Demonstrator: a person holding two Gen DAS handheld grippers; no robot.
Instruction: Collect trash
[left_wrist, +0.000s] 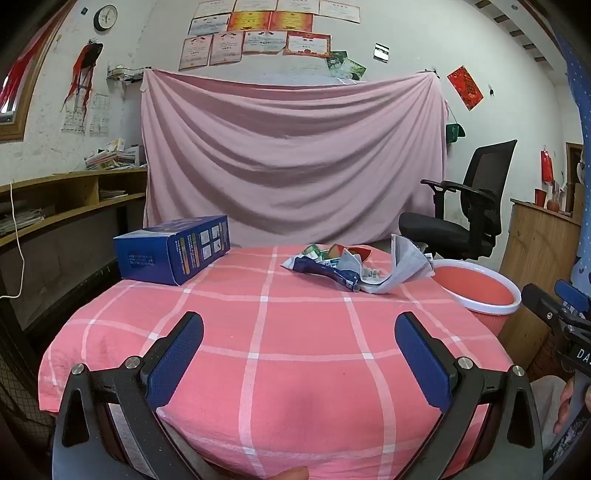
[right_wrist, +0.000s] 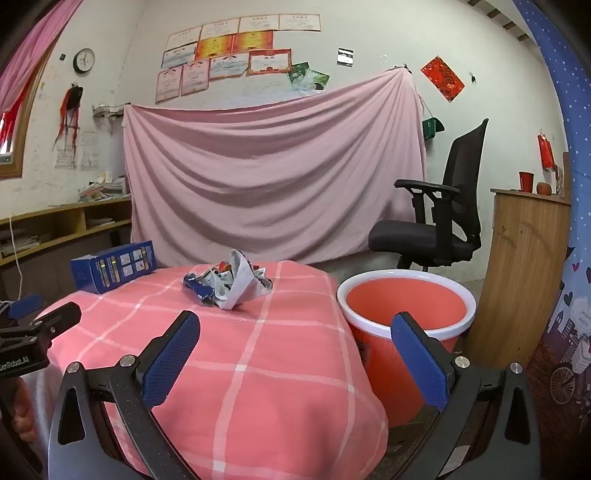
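A pile of crumpled wrappers and paper trash (left_wrist: 354, 267) lies at the far right of the table with the pink checked cloth (left_wrist: 258, 332); it also shows in the right wrist view (right_wrist: 229, 286). A red bin with a white rim (right_wrist: 406, 314) stands on the floor right of the table, also seen in the left wrist view (left_wrist: 476, 291). My left gripper (left_wrist: 299, 332) is open and empty over the near table. My right gripper (right_wrist: 295, 332) is open and empty, near the table's right edge beside the bin.
A blue box (left_wrist: 173, 251) lies at the table's far left, also in the right wrist view (right_wrist: 114, 266). A black office chair (right_wrist: 439, 218) stands behind the bin. A wooden cabinet (right_wrist: 524, 277) is at the right. Shelves (left_wrist: 70, 199) line the left wall.
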